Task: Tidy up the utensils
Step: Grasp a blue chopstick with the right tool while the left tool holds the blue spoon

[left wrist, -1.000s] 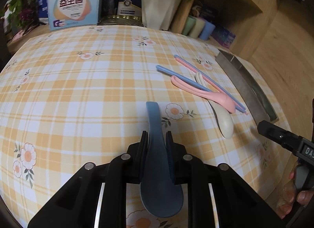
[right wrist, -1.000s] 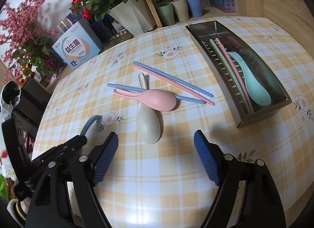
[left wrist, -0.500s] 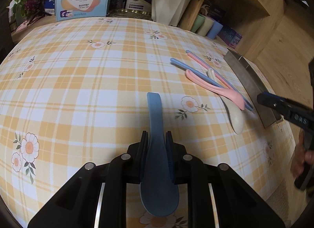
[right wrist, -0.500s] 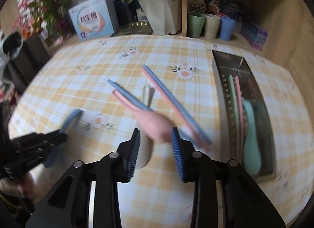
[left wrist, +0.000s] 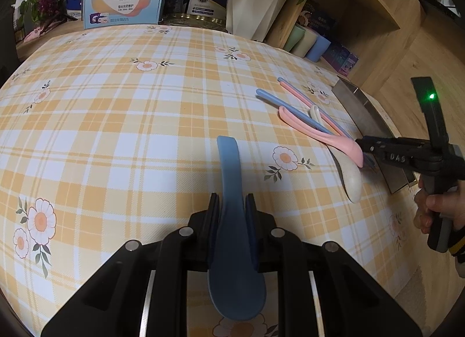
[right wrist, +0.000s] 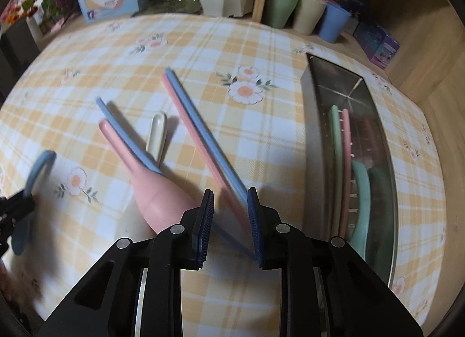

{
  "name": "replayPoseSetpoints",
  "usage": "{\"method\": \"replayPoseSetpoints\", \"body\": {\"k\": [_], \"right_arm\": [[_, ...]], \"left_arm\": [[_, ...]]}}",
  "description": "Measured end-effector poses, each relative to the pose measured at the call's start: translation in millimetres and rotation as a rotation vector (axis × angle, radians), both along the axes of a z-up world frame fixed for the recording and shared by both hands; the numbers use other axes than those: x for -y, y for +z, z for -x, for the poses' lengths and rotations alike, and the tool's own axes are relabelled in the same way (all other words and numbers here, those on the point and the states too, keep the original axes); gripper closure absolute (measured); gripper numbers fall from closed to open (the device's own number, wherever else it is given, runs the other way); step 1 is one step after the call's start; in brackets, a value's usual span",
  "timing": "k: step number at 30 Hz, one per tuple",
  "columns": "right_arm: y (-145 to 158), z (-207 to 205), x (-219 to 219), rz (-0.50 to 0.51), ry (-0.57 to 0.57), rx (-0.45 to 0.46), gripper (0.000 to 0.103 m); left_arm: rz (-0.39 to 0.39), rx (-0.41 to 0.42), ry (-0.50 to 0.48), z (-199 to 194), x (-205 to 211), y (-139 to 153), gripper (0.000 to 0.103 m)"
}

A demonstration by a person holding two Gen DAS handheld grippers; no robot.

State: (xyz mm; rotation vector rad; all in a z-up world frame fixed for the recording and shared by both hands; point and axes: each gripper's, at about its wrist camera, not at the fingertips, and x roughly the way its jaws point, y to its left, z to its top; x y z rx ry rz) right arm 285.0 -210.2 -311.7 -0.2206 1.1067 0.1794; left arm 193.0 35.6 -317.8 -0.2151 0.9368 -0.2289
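Utensils look like light, stiff, slick plastic: the blue spoon [left wrist: 232, 220] is clamped at its neck in the left gripper [left wrist: 232, 209], while the right gripper [right wrist: 229, 215], jaws just narrowing, straddles the pink and blue chopsticks' [right wrist: 203, 133] near ends, contact unclear, so grab low
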Motion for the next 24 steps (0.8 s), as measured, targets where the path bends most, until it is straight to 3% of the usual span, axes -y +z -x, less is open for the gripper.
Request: {"method": "replayPoseSetpoints", "body": {"k": [11, 24], "right_arm": [[-4, 13, -33, -0.032, 0.102, -0.042, 0.079], [5, -14, -34, -0.222, 0.006, 0.0, 0.079]], "left_arm": [[0.006, -0.001, 0.004, 0, 1, 1, 0.085], [-0.002, 0.007, 0.001, 1, 2, 1, 0.085]]}}
